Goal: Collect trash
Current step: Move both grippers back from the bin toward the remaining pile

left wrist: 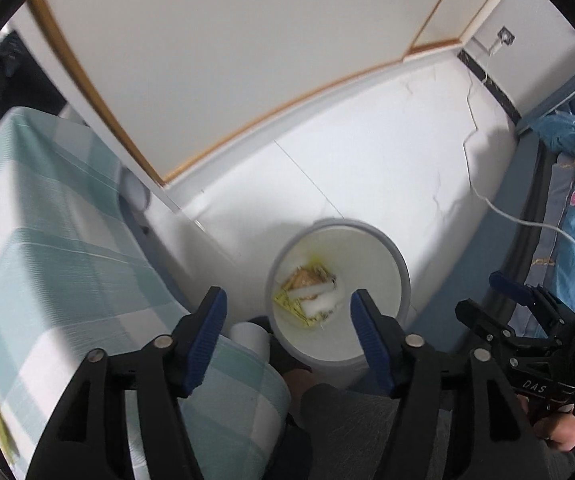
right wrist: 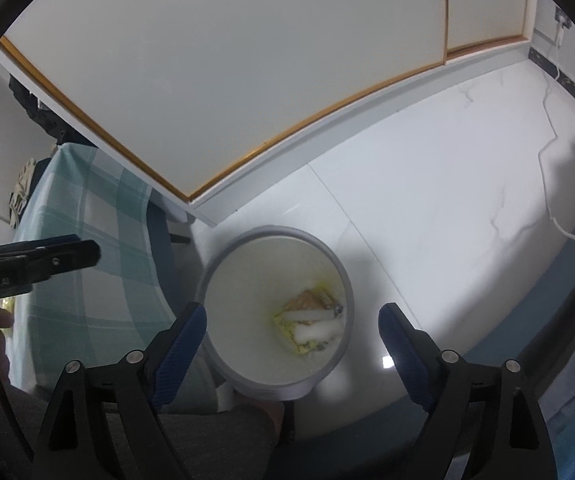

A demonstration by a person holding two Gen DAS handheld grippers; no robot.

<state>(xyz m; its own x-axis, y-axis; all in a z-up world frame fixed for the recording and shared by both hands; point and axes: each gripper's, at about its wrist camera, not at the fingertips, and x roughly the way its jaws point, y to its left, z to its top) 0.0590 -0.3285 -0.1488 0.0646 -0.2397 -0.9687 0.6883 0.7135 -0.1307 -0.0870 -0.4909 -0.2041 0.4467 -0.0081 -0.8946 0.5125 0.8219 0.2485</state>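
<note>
A round grey-rimmed white trash bin [left wrist: 403,276] stands on the white floor; it also shows in the right wrist view [right wrist: 343,276]. At its bottom lie white rolled pieces [left wrist: 319,294] [right wrist: 315,326] on yellow and brown wrappers [left wrist: 303,278] [right wrist: 307,302]. My left gripper [left wrist: 287,312] is open and empty, held above the bin's near rim. My right gripper [right wrist: 293,328] is open and empty, straddling the bin from above. The right gripper also shows at the right of the left wrist view [left wrist: 499,300], and the left gripper at the left of the right wrist view [right wrist: 75,254].
A table with a green-and-white checked cloth [left wrist: 47,248] [right wrist: 87,248] stands just left of the bin. A white cabinet with wooden trim [left wrist: 227,60] lines the back. A white cable [left wrist: 499,208] runs across the floor to a wall socket. Blue bedding [left wrist: 567,184] lies at right.
</note>
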